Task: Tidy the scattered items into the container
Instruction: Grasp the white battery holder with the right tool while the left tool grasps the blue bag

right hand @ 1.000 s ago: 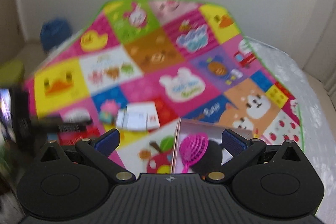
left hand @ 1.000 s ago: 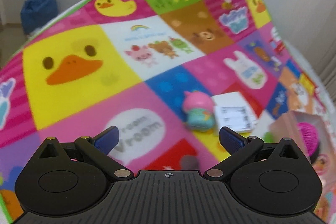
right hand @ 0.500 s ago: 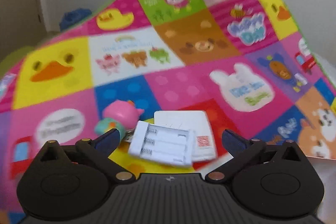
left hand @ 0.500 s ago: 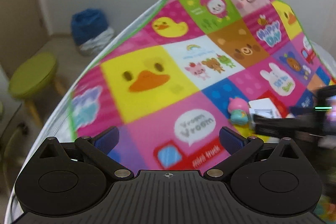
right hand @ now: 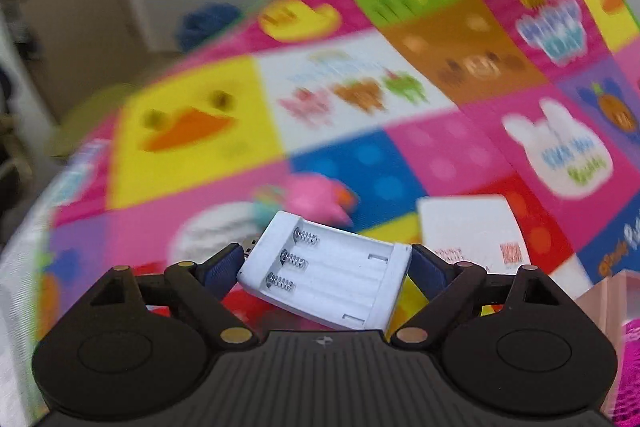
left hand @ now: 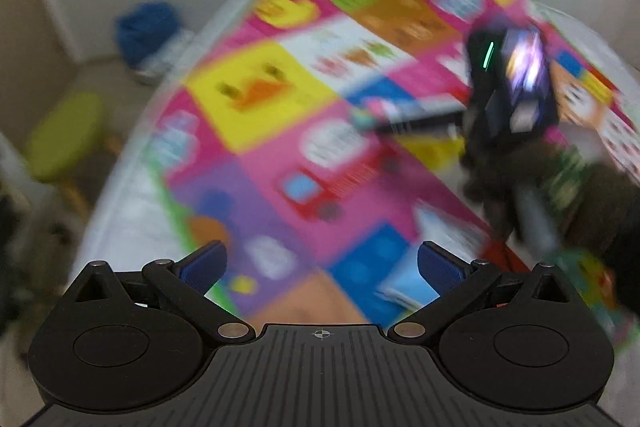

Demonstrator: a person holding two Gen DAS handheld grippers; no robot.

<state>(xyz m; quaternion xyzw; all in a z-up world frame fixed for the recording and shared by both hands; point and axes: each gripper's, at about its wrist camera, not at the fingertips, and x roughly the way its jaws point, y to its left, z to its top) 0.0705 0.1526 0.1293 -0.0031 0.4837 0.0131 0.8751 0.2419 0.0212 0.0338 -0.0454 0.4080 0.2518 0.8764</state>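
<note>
The patchwork play mat [right hand: 192, 131] fills both views, its cartoon squares blurred, and it carries everything I have to tidy. At the right edge of my right wrist view I see one corner of the pink container [right hand: 612, 303], with something magenta and meshed inside it. On the mat lies one flat white box [right hand: 468, 227] with red print, just beyond my right gripper [right hand: 326, 273], and one pink and teal toy figure [right hand: 308, 197] sits just behind the task's thing of the moment, one white battery charger [right hand: 332, 279]. The charger sits tilted between my right jaws, which are closing on its two short ends; both pads look about at its sides, though I cannot tell if they press yet. I judge it light, stiff and hollow, its smooth plastic a little slippery, so the flat end walls are the places to hold, clear of the three springs and the plug at its left corner. My left gripper [left hand: 320, 267] hangs over the mat with jaws wide apart and nothing between them.
</note>
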